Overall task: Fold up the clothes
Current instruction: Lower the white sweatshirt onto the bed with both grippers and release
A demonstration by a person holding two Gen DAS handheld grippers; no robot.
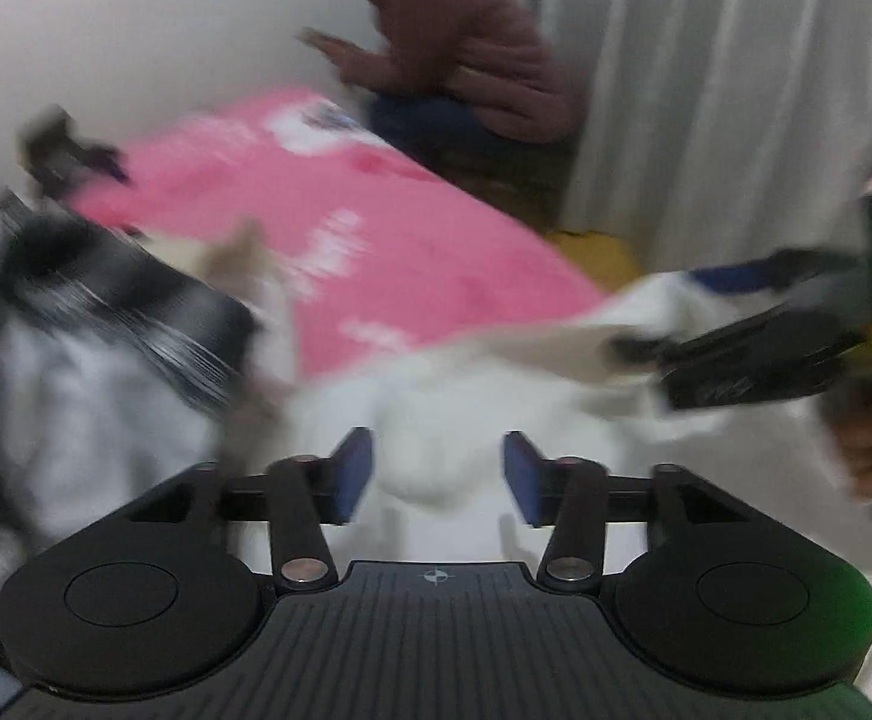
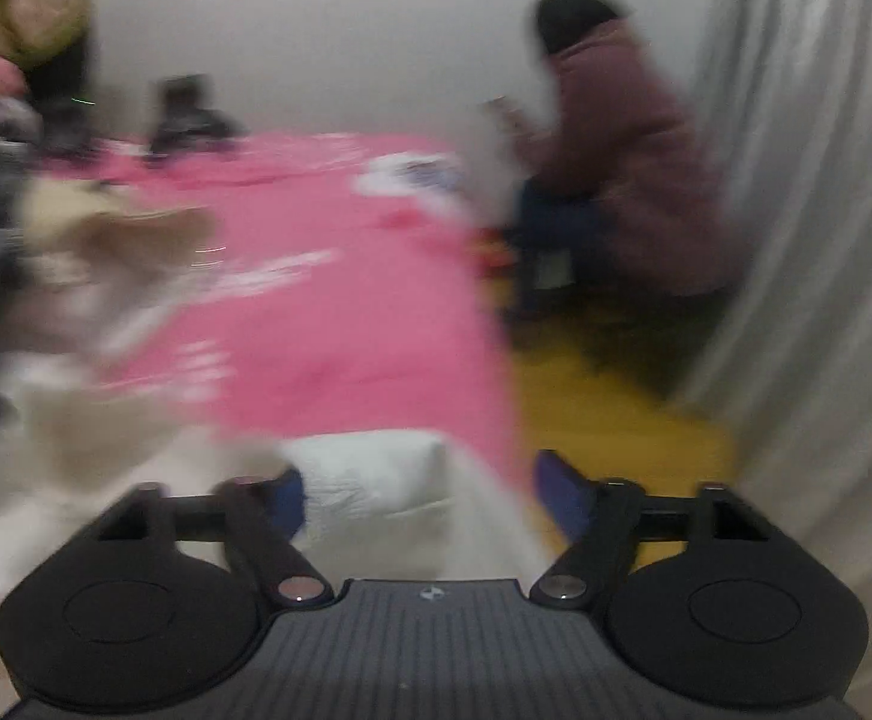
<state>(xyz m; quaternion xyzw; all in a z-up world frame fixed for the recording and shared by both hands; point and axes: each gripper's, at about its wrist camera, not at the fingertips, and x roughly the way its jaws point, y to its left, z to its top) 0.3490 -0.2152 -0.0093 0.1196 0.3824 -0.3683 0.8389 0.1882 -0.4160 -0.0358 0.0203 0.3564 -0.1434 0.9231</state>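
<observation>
White garment (image 1: 436, 414) lies bunched on the pink bed cover (image 1: 376, 240), right under your left gripper (image 1: 436, 474), whose blue pads stand spread with cloth between them but not pinched. Both views are motion-blurred, so slow down before you close, and take a single layer at an edge. Only this view shows your right gripper (image 1: 754, 360) side-on at the cloth; I cannot tell whether it grips.

From the right wrist, your right gripper (image 2: 421, 495) has its fingers wide apart, a white fold between them. Only here do you see the bed's edge and yellow floor (image 2: 604, 420).
</observation>
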